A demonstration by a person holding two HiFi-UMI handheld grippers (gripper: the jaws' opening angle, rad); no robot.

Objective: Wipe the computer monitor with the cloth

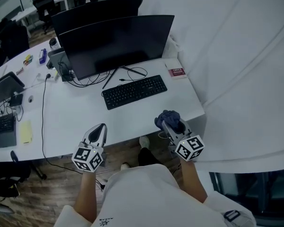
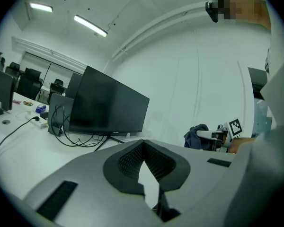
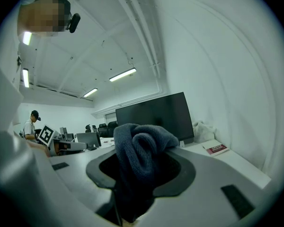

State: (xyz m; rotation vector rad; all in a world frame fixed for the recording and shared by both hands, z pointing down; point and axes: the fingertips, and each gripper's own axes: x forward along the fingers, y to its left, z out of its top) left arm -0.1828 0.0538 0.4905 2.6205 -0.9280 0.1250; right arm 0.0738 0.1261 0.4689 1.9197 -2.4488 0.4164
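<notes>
Cloth (image 1: 167, 118), a dark blue bundle, sits bunched in the jaws of the right gripper (image 1: 172, 126). They clamp it so that a rounded wad stands proud of the tips, which looks like a hold meant to put fabric, not plastic, against a screen. The left gripper (image 1: 101, 128) hangs beside it on the person's other side, its jaws closed tip to tip with nothing between them, apparently only a spare hand. Both are held at the near edge of the white bench (image 1: 75, 122), just short of it, over the wooden floor. Beyond that edge lies an open strip of bench, then the black keyboard (image 1: 134, 91), angled across the approach. The monitor (image 1: 116, 44) stands upright behind it, screen dark and facing the person, well apart from the cloth, so wiping has not begun. Loose cables (image 1: 85, 82) trail by its stand on the left, and a small red and white book (image 1: 176, 72) lies at its right corner, near the bench end and the white wall (image 1: 236, 56). A reach over the keyboard seems the clearest path.
</notes>
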